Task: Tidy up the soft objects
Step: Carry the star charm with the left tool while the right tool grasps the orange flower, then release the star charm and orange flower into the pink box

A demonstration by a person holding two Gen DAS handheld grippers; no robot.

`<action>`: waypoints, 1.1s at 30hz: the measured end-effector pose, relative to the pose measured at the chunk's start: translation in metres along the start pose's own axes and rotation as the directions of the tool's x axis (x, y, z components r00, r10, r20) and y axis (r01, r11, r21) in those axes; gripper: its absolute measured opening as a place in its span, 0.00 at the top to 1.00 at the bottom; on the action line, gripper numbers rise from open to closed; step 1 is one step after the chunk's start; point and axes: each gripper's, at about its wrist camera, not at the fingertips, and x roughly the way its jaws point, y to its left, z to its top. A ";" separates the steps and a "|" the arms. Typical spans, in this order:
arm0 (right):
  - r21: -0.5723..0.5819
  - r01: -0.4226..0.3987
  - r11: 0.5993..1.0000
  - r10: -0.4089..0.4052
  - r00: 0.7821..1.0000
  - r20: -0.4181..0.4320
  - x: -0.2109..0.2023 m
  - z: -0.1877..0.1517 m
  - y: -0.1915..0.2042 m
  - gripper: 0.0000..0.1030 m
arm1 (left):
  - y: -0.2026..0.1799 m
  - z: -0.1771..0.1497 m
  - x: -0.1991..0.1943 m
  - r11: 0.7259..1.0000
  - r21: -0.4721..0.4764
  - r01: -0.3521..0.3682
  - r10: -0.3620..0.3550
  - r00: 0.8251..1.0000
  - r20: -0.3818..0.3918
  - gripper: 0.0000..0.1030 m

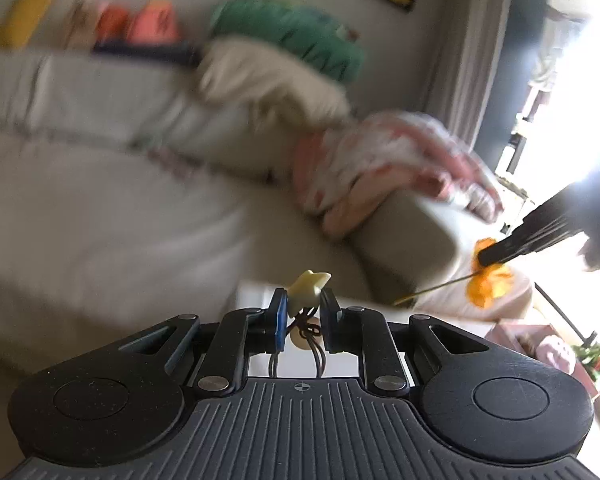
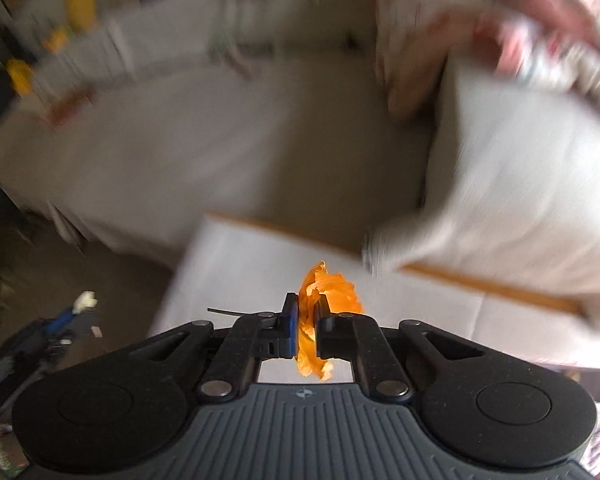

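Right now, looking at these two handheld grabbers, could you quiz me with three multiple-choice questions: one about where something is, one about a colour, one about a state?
1. Where does the green cushion lie?
A. on the floor
B. at the sofa back, behind the cream cushion
C. on the white box

2. What colour is the flower in the right gripper?
A. orange
B. blue
C. purple

3. How is the left gripper?
A. wide open, empty
B. out of sight
C. shut on a pale star charm

Answers: 1 B, the left view shows it up behind the cream one; 2 A, orange petals sit squeezed between the pads; 3 C, the star sits pinched between the pads, its cords hanging below.
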 end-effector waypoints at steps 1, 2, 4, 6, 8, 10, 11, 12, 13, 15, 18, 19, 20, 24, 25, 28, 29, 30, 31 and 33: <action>0.002 -0.023 1.000 0.023 0.999 0.041 -0.022 -0.001 -0.004 0.93 | -0.011 0.010 -0.005 1.000 0.021 0.006 -0.007 1.000 0.020 0.81; -0.002 -0.035 0.999 0.035 0.996 0.084 -0.043 -0.004 -0.008 0.93 | -0.024 0.019 -0.009 0.999 0.040 0.022 -0.023 0.999 0.039 0.81; -0.018 -0.039 0.999 0.041 0.985 0.167 -0.085 -0.016 -0.020 0.93 | -0.053 0.035 -0.015 0.994 0.066 0.082 -0.086 0.994 0.068 0.81; -0.028 -0.030 0.999 0.036 0.967 0.253 -0.123 -0.034 -0.037 0.93 | -0.086 0.045 -0.018 0.982 0.083 0.169 -0.176 0.981 0.077 0.81; -0.021 -0.033 0.999 0.038 0.945 0.326 -0.156 -0.053 -0.063 0.92 | -0.123 0.049 -0.013 0.961 0.113 0.252 -0.260 0.964 0.057 0.81; 0.015 -0.051 0.999 0.042 0.931 0.363 -0.174 -0.073 -0.091 0.92 | -0.166 0.047 0.001 0.937 0.149 0.316 -0.322 0.947 0.015 0.81; 0.045 -0.054 0.998 0.033 0.927 0.374 -0.180 -0.083 -0.107 0.92 | -0.187 0.043 0.010 0.925 0.163 0.343 -0.346 0.938 -0.012 0.81; 0.073 -0.051 0.996 0.019 0.921 0.390 -0.185 -0.094 -0.122 0.92 | -0.208 0.038 0.022 0.913 0.172 0.370 -0.368 0.929 -0.046 0.81; 0.090 -0.043 0.995 0.003 0.915 0.404 -0.190 -0.104 -0.136 0.92 | -0.229 0.032 0.036 0.900 0.174 0.399 -0.390 0.917 -0.087 0.81; 0.110 -0.005 0.994 -0.043 0.905 0.424 -0.196 -0.126 -0.159 0.92 | -0.266 0.016 0.067 0.879 0.166 0.447 -0.419 0.890 -0.178 0.80; 0.158 -0.007 0.987 -0.062 0.899 0.433 -0.192 -0.151 -0.192 0.92 | -0.308 -0.016 0.116 0.875 0.156 0.458 -0.400 0.867 -0.298 0.79; 0.179 -0.022 0.984 -0.058 0.901 0.430 -0.189 -0.157 -0.203 0.92 | -0.315 -0.026 0.131 0.879 0.149 0.452 -0.386 0.860 -0.333 0.78; 0.197 -0.032 0.980 -0.056 0.903 0.427 -0.185 -0.161 -0.212 0.92 | -0.320 -0.035 0.143 0.885 0.144 0.443 -0.371 0.858 -0.355 0.78; 0.239 0.007 0.971 -0.106 0.909 0.404 -0.160 -0.174 -0.238 0.92 | -0.318 -0.052 0.161 0.892 0.165 0.421 -0.339 0.864 -0.373 0.78; 0.236 0.036 0.971 -0.130 0.909 0.395 -0.149 -0.174 -0.238 0.92 | -0.315 -0.049 0.160 0.892 0.170 0.419 -0.339 0.868 -0.362 0.78; 0.215 0.116 0.970 -0.190 0.912 0.365 -0.119 -0.173 -0.230 0.92 | -0.305 -0.036 0.138 0.899 0.179 0.400 -0.338 0.893 -0.298 0.78; 0.216 0.133 0.967 -0.204 0.915 0.349 -0.106 -0.170 -0.225 0.92 | -0.300 -0.034 0.126 0.902 0.179 0.392 -0.337 0.901 -0.274 0.78; 0.224 0.146 0.964 -0.216 0.919 0.330 -0.092 -0.168 -0.221 0.92 | -0.294 -0.032 0.117 0.907 0.177 0.383 -0.335 0.908 -0.251 0.78; 0.231 0.152 0.961 -0.220 0.926 0.306 -0.078 -0.166 -0.216 0.92 | -0.289 -0.032 0.109 0.909 0.177 0.376 -0.333 0.914 -0.233 0.78; 0.255 0.179 0.950 -0.245 0.935 0.256 -0.055 -0.165 -0.204 0.92 | -0.277 -0.034 0.092 0.916 0.174 0.361 -0.324 0.922 -0.210 0.78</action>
